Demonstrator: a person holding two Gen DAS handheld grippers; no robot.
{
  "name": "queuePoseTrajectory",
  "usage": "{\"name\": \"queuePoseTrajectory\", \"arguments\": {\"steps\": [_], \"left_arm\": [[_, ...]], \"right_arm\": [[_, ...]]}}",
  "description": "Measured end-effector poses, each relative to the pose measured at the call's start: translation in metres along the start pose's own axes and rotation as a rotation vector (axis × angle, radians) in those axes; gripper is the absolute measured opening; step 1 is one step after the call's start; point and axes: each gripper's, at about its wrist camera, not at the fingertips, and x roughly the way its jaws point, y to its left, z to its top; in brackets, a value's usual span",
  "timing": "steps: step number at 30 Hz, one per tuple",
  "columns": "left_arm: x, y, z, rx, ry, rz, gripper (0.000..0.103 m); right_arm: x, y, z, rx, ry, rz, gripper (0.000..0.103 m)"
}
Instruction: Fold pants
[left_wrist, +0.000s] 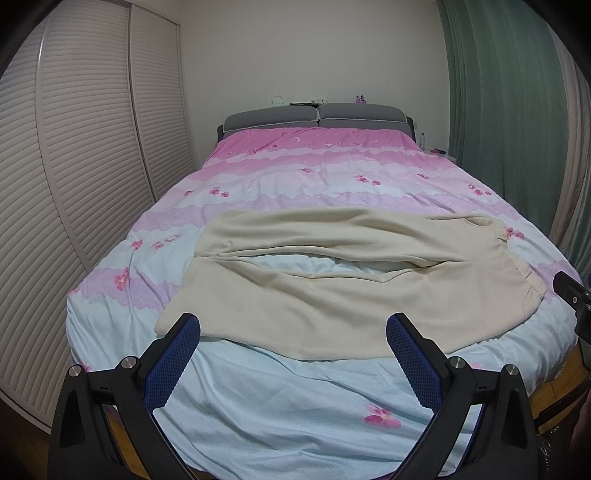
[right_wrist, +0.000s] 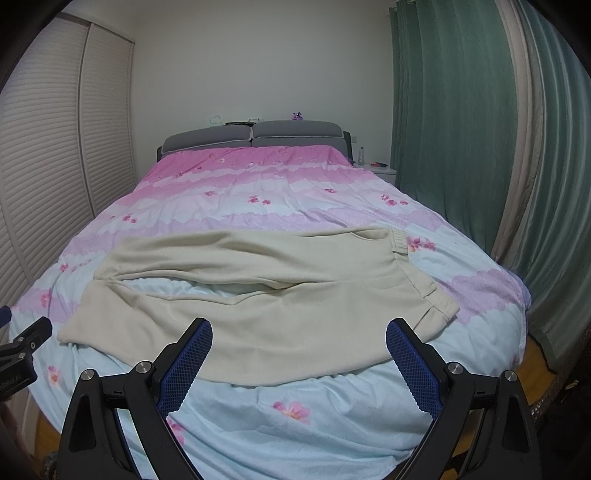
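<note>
Cream pants (left_wrist: 332, 306) lie spread flat across the foot of the bed, waistband to the right, leg ends to the left, with a gap between the two legs. They also show in the right wrist view (right_wrist: 280, 306). My left gripper (left_wrist: 293, 332) is open and empty, held just in front of the near leg's edge. My right gripper (right_wrist: 299, 336) is open and empty, also just short of the near leg. Part of the right gripper shows at the left view's right edge (left_wrist: 572, 295), and part of the left gripper at the right view's left edge (right_wrist: 26, 343).
The bed has a pink, lilac and pale blue flowered duvet (left_wrist: 295, 177) and a grey headboard (left_wrist: 314, 116). Louvred wardrobe doors (left_wrist: 74, 166) stand to the left, green curtains (right_wrist: 461, 129) to the right. A white nightstand (right_wrist: 382, 170) holds a bottle.
</note>
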Motion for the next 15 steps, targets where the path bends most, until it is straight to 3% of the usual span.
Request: {"name": "queuePoseTrajectory", "arguments": {"steps": [7, 15], "left_arm": [[0.025, 0.013, 0.02, -0.003, -0.02, 0.037, 0.103], [0.082, 0.046, 0.049, -0.001, -0.025, 0.09, 0.103]], "right_arm": [[0.024, 0.022, 0.027, -0.035, -0.019, 0.028, 0.096], [0.08, 0.076, 0.058, -0.063, -0.02, 0.102, 0.096]]}}
